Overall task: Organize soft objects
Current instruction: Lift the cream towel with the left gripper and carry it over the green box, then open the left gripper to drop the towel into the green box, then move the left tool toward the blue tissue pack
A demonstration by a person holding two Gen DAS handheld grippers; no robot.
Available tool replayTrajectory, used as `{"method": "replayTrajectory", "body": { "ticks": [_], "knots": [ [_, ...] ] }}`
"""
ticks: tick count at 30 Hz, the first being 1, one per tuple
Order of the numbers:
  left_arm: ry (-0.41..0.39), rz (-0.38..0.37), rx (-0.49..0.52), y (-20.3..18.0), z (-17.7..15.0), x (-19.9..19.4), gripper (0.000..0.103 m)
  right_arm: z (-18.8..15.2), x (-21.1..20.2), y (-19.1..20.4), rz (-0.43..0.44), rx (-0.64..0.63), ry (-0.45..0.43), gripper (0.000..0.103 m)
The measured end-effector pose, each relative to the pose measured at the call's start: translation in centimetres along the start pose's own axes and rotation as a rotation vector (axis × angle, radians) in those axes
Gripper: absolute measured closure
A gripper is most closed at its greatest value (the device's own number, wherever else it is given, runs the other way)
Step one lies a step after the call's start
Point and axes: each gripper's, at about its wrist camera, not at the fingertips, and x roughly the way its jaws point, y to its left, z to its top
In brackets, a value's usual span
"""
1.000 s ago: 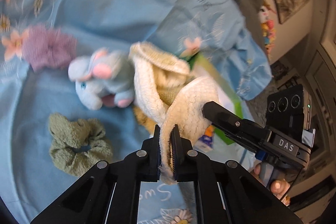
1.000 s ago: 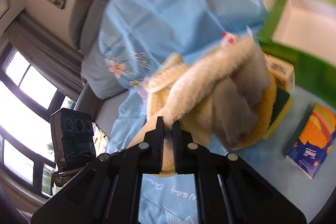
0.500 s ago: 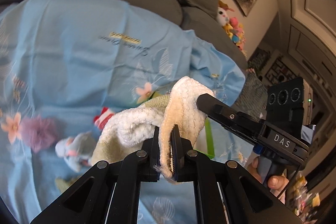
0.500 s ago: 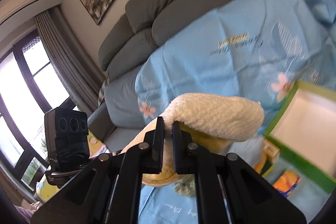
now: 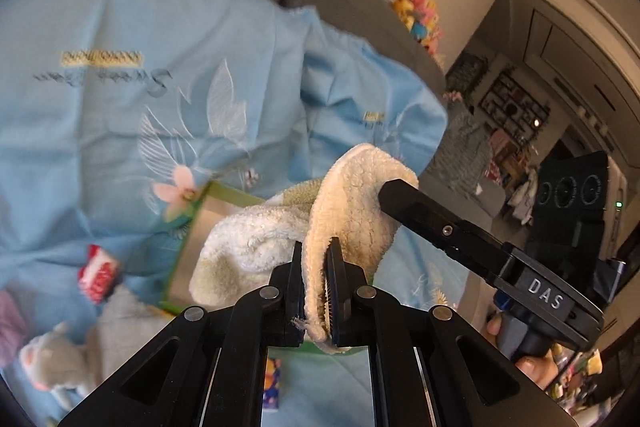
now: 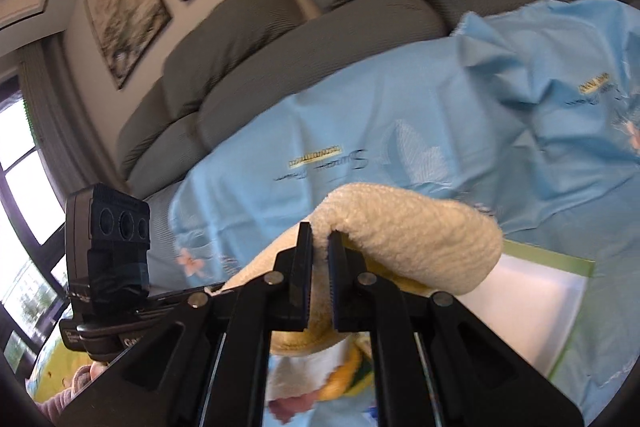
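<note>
Both grippers hold one cream fluffy towel [image 5: 352, 203] in the air above a blue floral sheet [image 5: 120, 115]. My left gripper [image 5: 318, 267] is shut on one edge of the towel. My right gripper [image 6: 320, 247] is shut on another edge of the towel [image 6: 420, 239]; its finger also shows in the left wrist view [image 5: 432, 223]. The towel sags between them over a green-rimmed box [image 5: 192, 235], seen too in the right wrist view [image 6: 548, 291].
On the sheet lie a grey plush elephant [image 5: 48, 359], a red-and-white toy [image 5: 98, 273], a purple scrunchie [image 5: 10, 323] and a small tissue pack [image 5: 272, 387]. Grey sofa cushions [image 6: 320, 39] rise behind. Plush toys [image 5: 412, 3] sit on the sofa back.
Both grippers have lifted the towel up off the sheet and tilted towards the sofa back. The towel now hangs stretched between them over the green box.
</note>
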Motion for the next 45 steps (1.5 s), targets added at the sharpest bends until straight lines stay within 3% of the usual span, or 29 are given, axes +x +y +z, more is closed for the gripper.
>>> {"method": "replayTrajectory", "body": {
  "ticks": [6,8,10,12,15,18,20,25,28,34,36,41,45],
  "knots": [
    [0.129,0.089,-0.013,1.5,-1.3,6.8,0.096,-1.1,2.2,-6.4,-0.141,0.075,0.075,0.090],
    [0.164,0.138,-0.019,2.3,-2.3,8.4,0.096,-2.3,3.4,-8.5,-0.219,0.082,0.120,0.079],
    [0.191,0.173,-0.032,3.2,-3.2,9.6,0.096,-3.1,3.9,-9.6,-0.279,0.092,0.141,0.049],
    [0.207,0.216,-0.024,3.6,-3.8,10.3,0.096,-3.9,4.1,-11.0,-0.335,0.113,0.144,0.039],
    [0.214,0.293,0.016,3.7,-4.7,10.7,0.096,-4.6,3.9,-12.1,-0.371,0.121,0.158,0.038],
    [0.201,0.322,0.026,3.8,-5.2,10.3,0.091,-5.4,3.4,-12.1,-0.405,0.096,0.171,0.033],
    [0.180,0.338,0.032,3.7,-5.6,9.7,0.083,-5.8,2.9,-11.9,-0.419,0.077,0.174,0.031],
    [0.112,0.381,0.040,3.3,-6.1,7.3,0.045,-7.1,1.0,-10.9,-0.447,0.046,0.163,0.025],
    [0.067,0.408,0.045,3.1,-6.3,5.8,0.034,-7.7,-0.1,-10.0,-0.457,0.036,0.154,0.022],
    [0.034,0.447,0.061,2.6,-7.1,3.4,0.020,-8.6,-2.2,-8.0,-0.474,0.007,0.129,0.007],
    [0.028,0.451,0.063,2.4,-7.6,2.5,0.020,-8.9,-2.5,-7.2,-0.468,-0.009,0.130,0.004],
    [0.022,0.460,0.074,1.6,-8.7,1.1,0.019,-10.1,-3.6,-5.5,-0.468,-0.029,0.137,0.001],
    [0.003,0.464,0.095,0.8,-9.9,-0.6,0.010,-11.4,-4.2,-4.0,-0.457,-0.058,0.142,0.001]
  ]
}}
